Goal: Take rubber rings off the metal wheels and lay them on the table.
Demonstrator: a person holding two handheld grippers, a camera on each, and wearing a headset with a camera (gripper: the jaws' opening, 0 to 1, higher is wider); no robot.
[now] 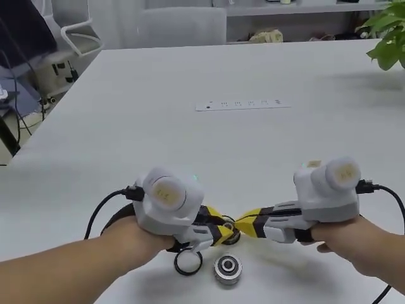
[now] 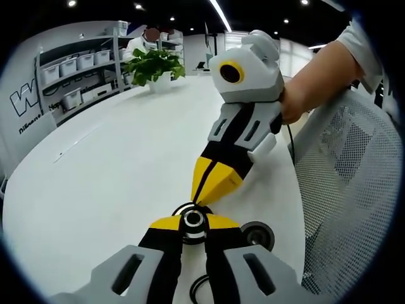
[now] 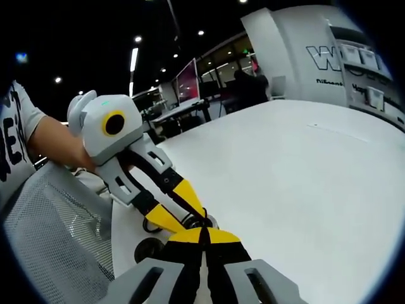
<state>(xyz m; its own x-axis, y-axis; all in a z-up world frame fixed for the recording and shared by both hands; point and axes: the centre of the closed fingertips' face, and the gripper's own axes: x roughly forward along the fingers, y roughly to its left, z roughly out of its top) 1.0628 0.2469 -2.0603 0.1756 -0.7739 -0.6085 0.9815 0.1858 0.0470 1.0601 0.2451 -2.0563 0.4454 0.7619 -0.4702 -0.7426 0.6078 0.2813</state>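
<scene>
A white power strip (image 1: 243, 104) lies flat on the pale surface (image 1: 126, 126), well out toward its far side. A leafy green plant (image 1: 387, 38) leans in over the surface's far right corner; the left gripper view shows it standing in a white pot (image 2: 163, 81). A white chair (image 1: 77, 30) stands beyond the far left corner. Grey shelving (image 2: 76, 79) loaded with pale bins lines a wall. A grey mesh chair back (image 2: 354, 183) stands close by the near edge. Farther back, a screen (image 3: 188, 81) glows reddish.
</scene>
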